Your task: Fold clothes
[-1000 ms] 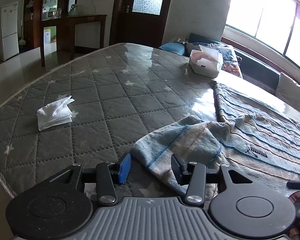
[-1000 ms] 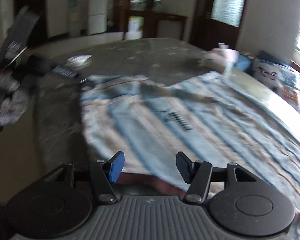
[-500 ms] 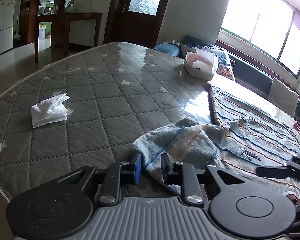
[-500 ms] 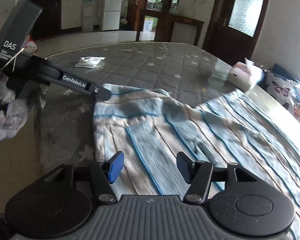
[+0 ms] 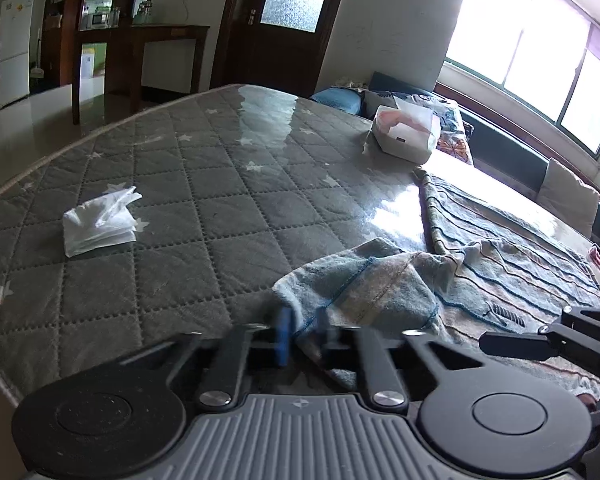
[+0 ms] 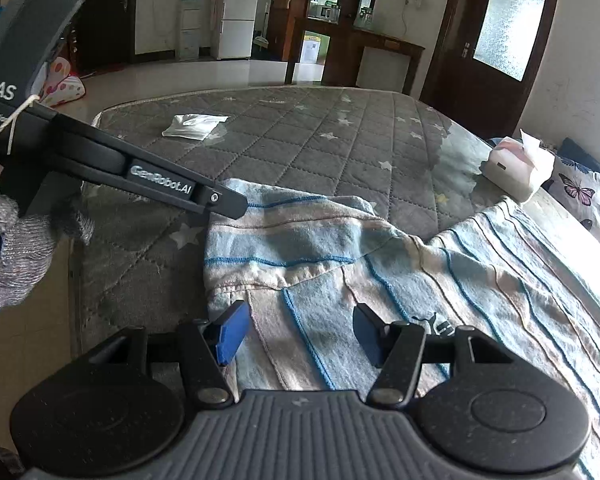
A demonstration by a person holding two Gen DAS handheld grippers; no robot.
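The left gripper [image 5: 302,336] is pinching the sleeve [image 5: 356,280] of a striped shirt [image 6: 440,280] lying at the near edge of a grey quilted mattress [image 5: 180,184]. The right gripper [image 6: 300,332] is hovering over the shirt's body, jaws apart and holding nothing. A crumpled tissue [image 5: 100,226] is lying near the mattress's left edge, a tissue box [image 5: 406,136] toward its far corner.

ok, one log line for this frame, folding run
task: fold clothes | left gripper: shut on striped garment sleeve edge | right gripper: open over garment | surface: quilted mattress
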